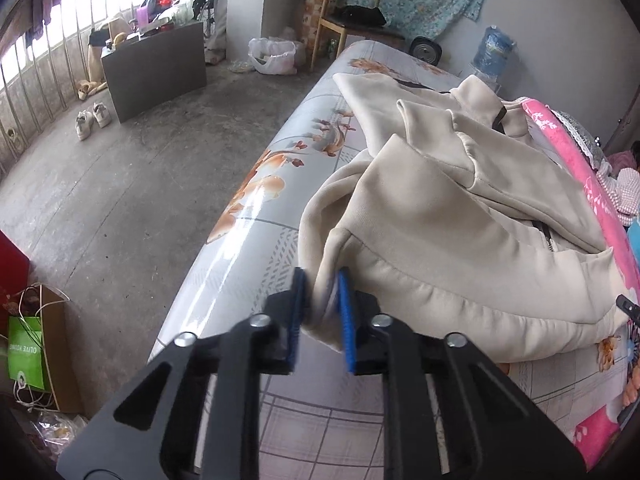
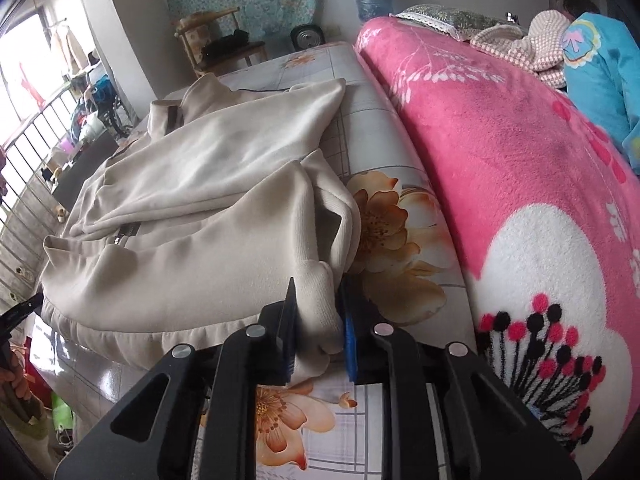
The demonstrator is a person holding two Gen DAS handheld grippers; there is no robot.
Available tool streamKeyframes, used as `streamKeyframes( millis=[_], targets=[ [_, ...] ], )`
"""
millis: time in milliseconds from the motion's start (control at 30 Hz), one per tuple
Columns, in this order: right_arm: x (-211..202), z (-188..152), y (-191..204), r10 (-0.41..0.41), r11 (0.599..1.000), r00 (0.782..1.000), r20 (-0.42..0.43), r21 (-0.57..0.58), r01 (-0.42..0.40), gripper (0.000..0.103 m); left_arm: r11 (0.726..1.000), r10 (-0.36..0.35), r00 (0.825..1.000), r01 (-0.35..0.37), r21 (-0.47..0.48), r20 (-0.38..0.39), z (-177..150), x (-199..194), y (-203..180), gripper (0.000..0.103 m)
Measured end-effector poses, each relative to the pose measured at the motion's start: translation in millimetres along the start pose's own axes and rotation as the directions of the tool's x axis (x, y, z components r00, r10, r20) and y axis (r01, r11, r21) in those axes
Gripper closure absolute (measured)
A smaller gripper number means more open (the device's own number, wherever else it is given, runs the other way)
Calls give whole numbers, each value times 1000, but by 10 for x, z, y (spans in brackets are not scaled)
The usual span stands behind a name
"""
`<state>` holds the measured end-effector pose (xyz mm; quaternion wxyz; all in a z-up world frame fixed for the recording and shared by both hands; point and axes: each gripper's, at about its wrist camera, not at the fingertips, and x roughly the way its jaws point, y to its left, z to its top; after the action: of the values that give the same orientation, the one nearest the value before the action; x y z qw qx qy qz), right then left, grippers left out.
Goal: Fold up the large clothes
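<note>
A cream zip-up jacket (image 1: 460, 216) lies rumpled on a glossy flower-print mattress (image 1: 256, 216). My left gripper (image 1: 322, 280) is shut on a bunched fold at the jacket's near left corner, by the hem. The jacket also shows in the right wrist view (image 2: 192, 200), with a sleeve folded over its front. My right gripper (image 2: 316, 292) is shut on the ribbed cuff (image 2: 320, 304) of that sleeve at the jacket's near right side. The other gripper's black tip (image 2: 20, 312) shows at the left edge there.
A pink fleece blanket (image 2: 520, 168) lies along the mattress's right side, with a blue garment (image 2: 600, 80) and a knitted one beyond. Left of the bed is concrete floor (image 1: 120, 184) with a dark cabinet (image 1: 156, 64), shoes, a wooden chair (image 1: 348, 12) and bags.
</note>
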<state>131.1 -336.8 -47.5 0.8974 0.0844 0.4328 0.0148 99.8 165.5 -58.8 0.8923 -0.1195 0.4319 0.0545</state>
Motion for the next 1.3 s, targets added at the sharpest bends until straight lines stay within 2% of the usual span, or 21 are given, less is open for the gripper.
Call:
streamKeyframes(
  millis=[133, 233, 367, 433, 467, 533, 567, 700, 767, 833, 933, 1033, 1067, 1167, 1267, 1300],
  targets=[
    [-378, 56, 10, 45, 999, 997, 57, 14, -46, 89, 998, -27, 998, 24, 62, 55, 60, -394, -40, 95],
    [-629, -18, 0, 69, 997, 996, 51, 19, -71, 89, 995, -56, 997, 52, 80, 53, 70, -670, -21, 95],
    [-756, -286, -126, 91, 995, 996, -6, 36, -91, 88, 996, -62, 998, 63, 65, -19, -65, -797, 131, 95],
    [-660, -404, -201, 82, 996, 996, -42, 37, -80, 82, 997, -50, 995, 55, 54, -85, -217, -683, 247, 94],
    [-596, -457, -262, 61, 997, 996, -66, 51, -57, 76, 998, -32, 992, 40, 57, -122, -271, -594, 278, 92],
    [-545, -479, -379, 49, 996, 994, -95, 84, -41, 72, 998, -6, 984, 16, 56, -179, -362, -477, 354, 85],
    [-587, -465, -422, 60, 993, 995, -82, 107, -51, 66, 999, -10, 986, 17, 42, -169, -363, -503, 394, 78],
    [-866, -362, -387, 31, 994, 999, 31, 103, -34, 57, 998, -7, 998, 10, 56, -58, -244, -742, 392, 76],
    [-929, -283, -263, 63, 993, 995, 74, 90, -70, 55, 996, -56, 998, 57, 71, -19, -173, -799, 308, 76],
    [-875, -199, -67, 129, 989, 989, 69, 58, -133, 53, 988, -122, 992, 124, 93, -29, -140, -754, 134, 75],
    [-662, -194, 404, 240, 971, 971, 7, -23, -239, 51, 960, -242, 965, 253, 121, -97, -132, -561, -269, 75],
    [-356, -280, 922, 311, 942, 943, -117, -93, -323, 51, 927, -315, 937, 338, 165, -150, -205, -384, -683, 75],
    [-271, -322, 1084, 314, 935, 938, -148, -120, -333, 51, 921, -319, 936, 344, 185, -151, -244, -336, -786, 75],
    [-72, -433, 1416, 283, 928, 937, -205, -191, -321, 51, 915, -269, 952, 301, 268, -147, -373, -192, -1028, 76],
    [72, -512, 1578, 247, 922, 936, -252, -236, -307, 51, 909, -201, 974, 226, 349, -106, -454, -136, -1169, 82],
    [105, -540, 1633, 227, 918, 936, -268, -261, -297, 51, 907, -179, 980, 200, 371, -90, -473, -137, -1189, 87]
  ],
)
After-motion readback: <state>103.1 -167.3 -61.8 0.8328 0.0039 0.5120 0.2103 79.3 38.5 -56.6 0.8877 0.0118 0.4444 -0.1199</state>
